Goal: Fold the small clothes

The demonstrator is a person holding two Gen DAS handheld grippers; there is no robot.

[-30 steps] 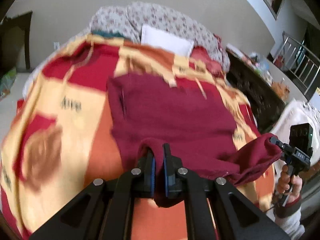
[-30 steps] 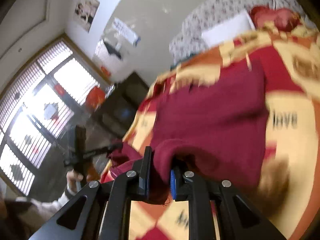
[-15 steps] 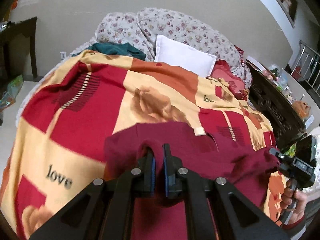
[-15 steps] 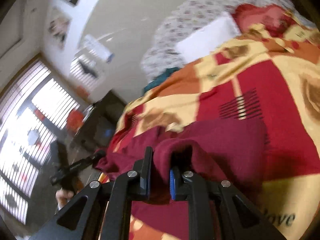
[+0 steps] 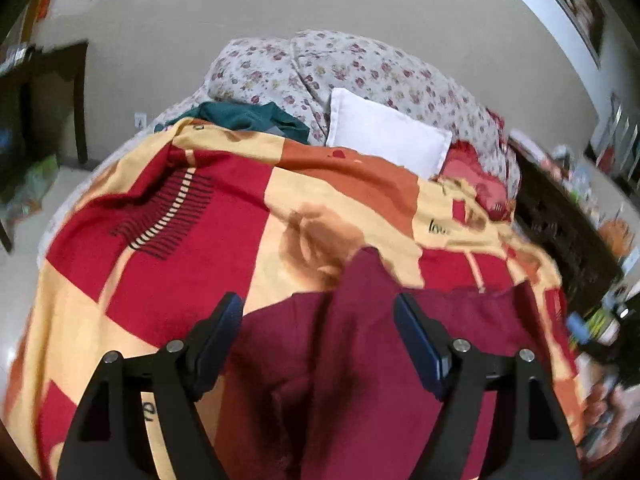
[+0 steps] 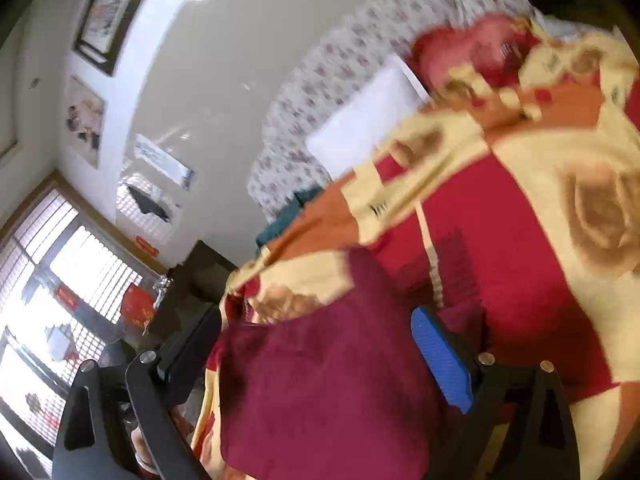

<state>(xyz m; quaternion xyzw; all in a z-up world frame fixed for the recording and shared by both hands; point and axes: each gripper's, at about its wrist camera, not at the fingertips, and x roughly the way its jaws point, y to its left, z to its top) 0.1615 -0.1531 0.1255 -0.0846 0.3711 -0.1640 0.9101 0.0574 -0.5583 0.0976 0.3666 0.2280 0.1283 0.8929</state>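
Note:
A dark maroon garment point(image 5: 360, 352) lies folded over itself on a red, orange and cream blanket point(image 5: 180, 264) that covers the bed. My left gripper point(image 5: 318, 320) hangs just above the cloth with its jaws opening wide, and the blue pads point(image 5: 420, 340) stand clear of the fabric on both sides. In the right wrist view the same maroon garment point(image 6: 320, 380) lies between the spread jaws of my right gripper point(image 6: 316, 340), which are also opening. Its blue pad point(image 6: 440, 360) does not press on the cloth. The picture there is tilted and blurred.
A white pillow point(image 5: 384, 136), a flowered quilt point(image 5: 360, 68) and a teal garment point(image 5: 244, 118) lie at the head of the bed. Dark wooden furniture point(image 5: 560, 232) stands to the right, a dark table point(image 5: 44, 92) to the left. A barred window point(image 6: 48, 300) is beyond.
Both grippers carried the maroon cloth's near edge forward over the rest of it, then let go. Their jaws went from shut on the fabric to spread wide.

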